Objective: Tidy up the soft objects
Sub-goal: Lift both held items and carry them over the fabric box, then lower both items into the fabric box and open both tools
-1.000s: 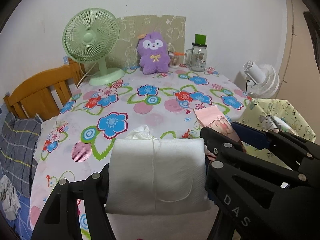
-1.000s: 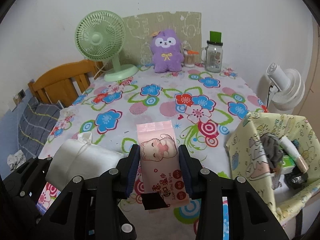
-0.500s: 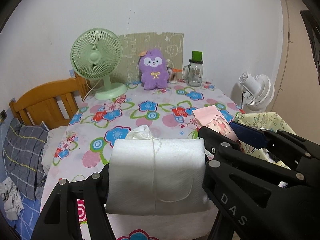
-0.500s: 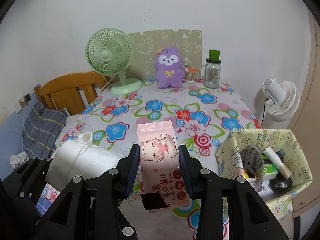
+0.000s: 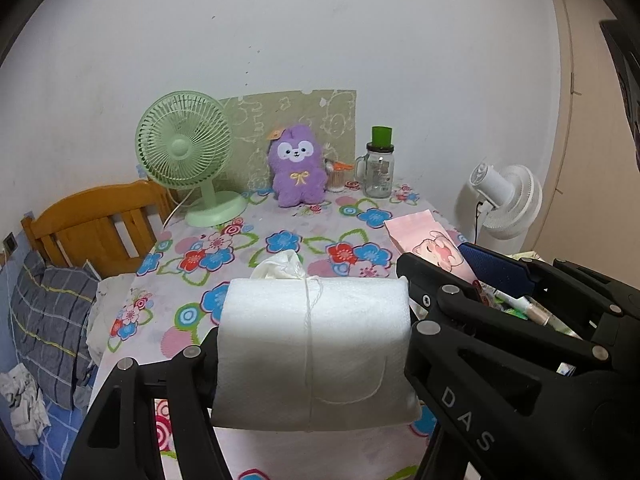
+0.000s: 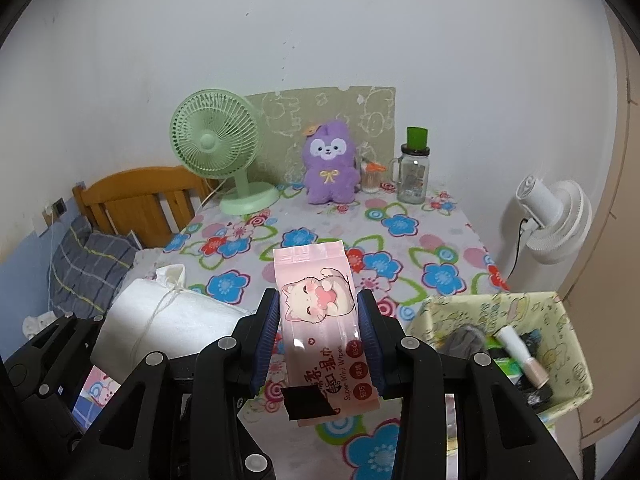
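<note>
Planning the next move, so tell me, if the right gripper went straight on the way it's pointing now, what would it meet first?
Probably the purple plush toy at the table's far edge. The right gripper, shut on the pink wipes pack, seems to sit above the tablecloth, but depth is unclear.

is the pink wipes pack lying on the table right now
No, the pink wipes pack is clamped between the right gripper fingers, held above the floral table.

fans 2 (green [image 6: 216, 140], white [image 6: 556, 216]) | plush [image 6: 330, 168] 1 | jar [image 6: 414, 174] 1 | tools 2 [image 5: 312, 356] [image 6: 318, 344]
</note>
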